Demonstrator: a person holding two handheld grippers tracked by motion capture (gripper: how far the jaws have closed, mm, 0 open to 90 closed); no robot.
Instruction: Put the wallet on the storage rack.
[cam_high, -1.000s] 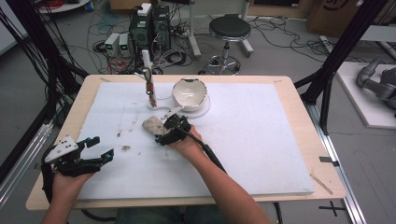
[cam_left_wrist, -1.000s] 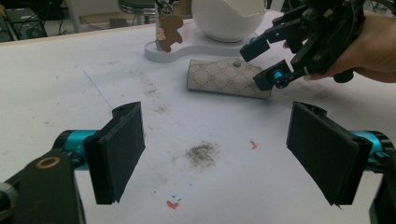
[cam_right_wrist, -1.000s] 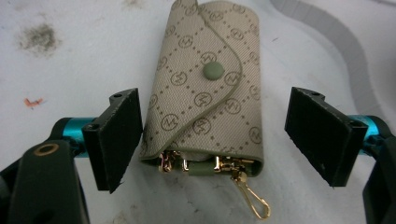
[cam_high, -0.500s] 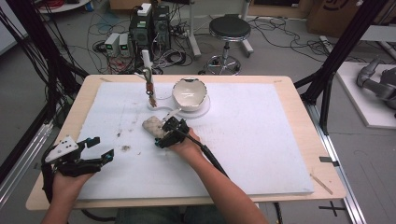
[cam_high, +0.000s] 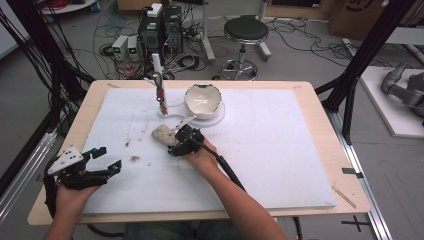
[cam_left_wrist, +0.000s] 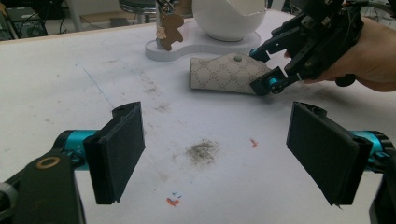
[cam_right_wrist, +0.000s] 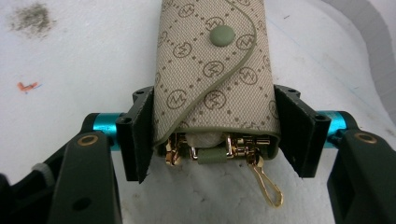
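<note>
Left gripper (cam_high: 106, 161) idle at near edge, jaws spread wide. Mid-table, right gripper (cam_right_wrist: 212, 140) has crept slightly forward, now clamping key pouch (cam_right_wrist: 212, 70) flat on white mat (cam_high: 280, 150); grasp looks secured, lift likely next. Bowl (cam_high: 203, 100) beyond

The key pouch (cam_right_wrist: 212, 70) is matt woven cloth with shiny gold metal clips (cam_right_wrist: 261, 179); the bowl (cam_high: 203, 99) looks glossy.

— What's different from a second ago?
— Very little. The right gripper (cam_high: 174, 144) has drawn back a touch toward the near edge of the table (cam_high: 307, 91), and the key pouch (cam_high: 161, 133), pinched between its jaws, has slid with it.
— Anything else?
— The person's right hand (cam_high: 201, 156) came back with it.
</note>
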